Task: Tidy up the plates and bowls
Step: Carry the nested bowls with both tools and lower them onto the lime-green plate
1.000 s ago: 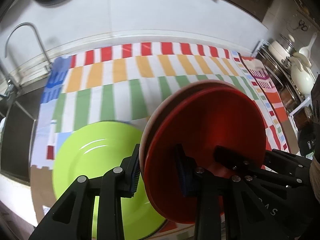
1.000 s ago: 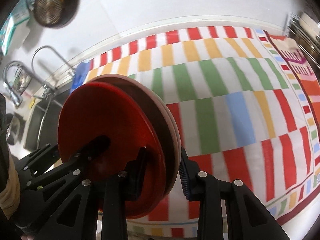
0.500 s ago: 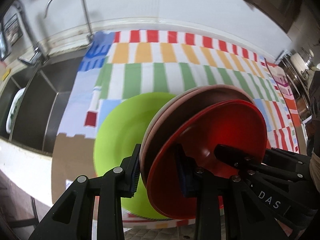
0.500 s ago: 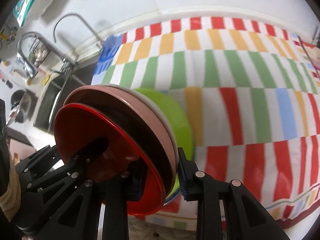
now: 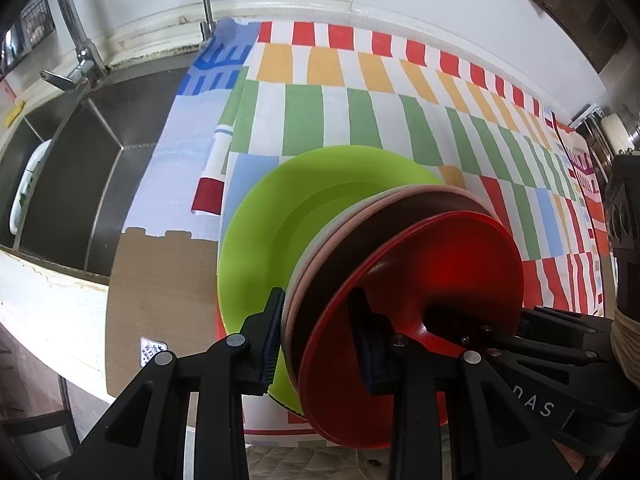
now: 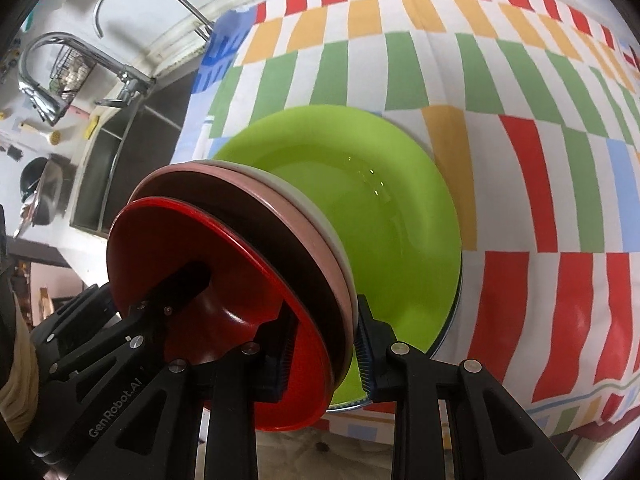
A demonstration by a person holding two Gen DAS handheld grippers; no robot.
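Plates — a small stack, red plate [image 5: 460, 264] nearest the cameras, a pinkish plate [image 5: 332, 240] and a pale one behind it — held on edge between both grippers, above the green plate [image 6: 380, 216]. Left gripper [image 5: 320, 344] is clamped on the stack rim, one pad on the pale back face, the other inside the red plate. Right gripper [image 6: 324, 352] is clamped on the same stack from the other side, pads pressing front and back. Green plate lies flat on the striped cloth [image 5: 360, 92] covering the counter, just beside the steel sink [image 5: 80, 168]. Another plate edge peeks out under the green one — colour hard to tell. Faucet [image 6: 120, 68] stands behind the sink.
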